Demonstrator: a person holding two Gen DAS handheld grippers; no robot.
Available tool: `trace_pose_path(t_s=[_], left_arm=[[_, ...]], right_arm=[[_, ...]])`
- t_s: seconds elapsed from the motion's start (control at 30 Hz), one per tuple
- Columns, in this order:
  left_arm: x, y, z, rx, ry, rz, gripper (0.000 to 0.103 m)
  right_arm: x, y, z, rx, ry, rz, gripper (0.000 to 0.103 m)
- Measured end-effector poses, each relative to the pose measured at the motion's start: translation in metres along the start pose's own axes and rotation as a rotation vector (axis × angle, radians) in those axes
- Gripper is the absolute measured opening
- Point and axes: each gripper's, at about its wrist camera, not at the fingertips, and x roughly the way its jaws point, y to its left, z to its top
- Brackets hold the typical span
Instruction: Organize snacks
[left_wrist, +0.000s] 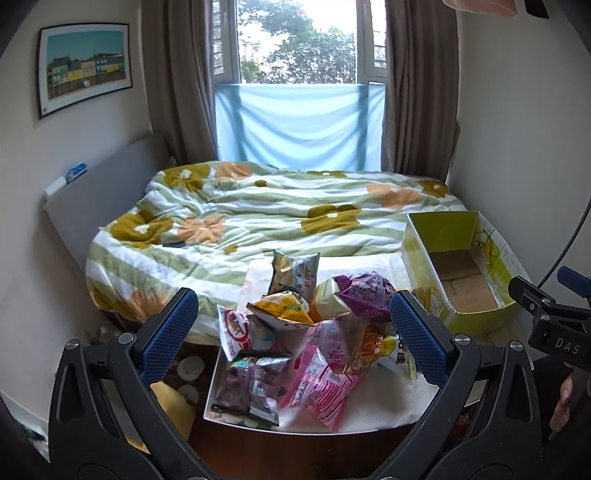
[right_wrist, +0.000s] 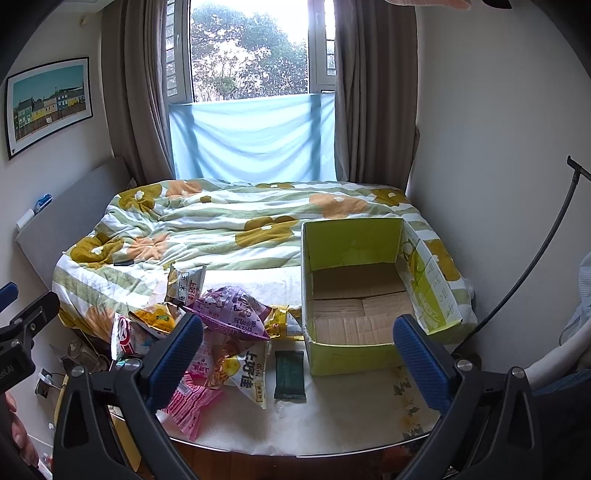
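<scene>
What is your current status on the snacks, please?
Left tongs open, holding nothing, over the snack pile. Right tongs open, facing the green box. Box holds no snacks yet. Dark green packet lies apart beside the box; nothing blocking.

Cardboard box open-topped, interior bare – free entry from above; snack pile crowds space left of it

White table holds snack packets and open box.
</scene>
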Motion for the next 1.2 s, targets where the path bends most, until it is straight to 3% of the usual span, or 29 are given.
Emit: trace_pose_path(t_s=[0.93, 1.03, 1.2], left_arm=[[-0.001, -0.002, -0.014, -0.019, 0.02, -0.034, 0.103], [-0.007, 0.001, -0.018, -0.034, 0.002, -0.04, 0.103], [-0.008, 0.005, -0.028, -0.051, 0.04, -0.013, 0.103]], right_arm=[[0.003, 0.007, -0.009, 0.006, 0.01, 0.009, 0.103], [0.003, 0.009, -0.011, -0.005, 0.0, 0.031, 0.103], [0.009, 0.011, -0.014, -0.016, 0.032, 0.097, 0.103]])
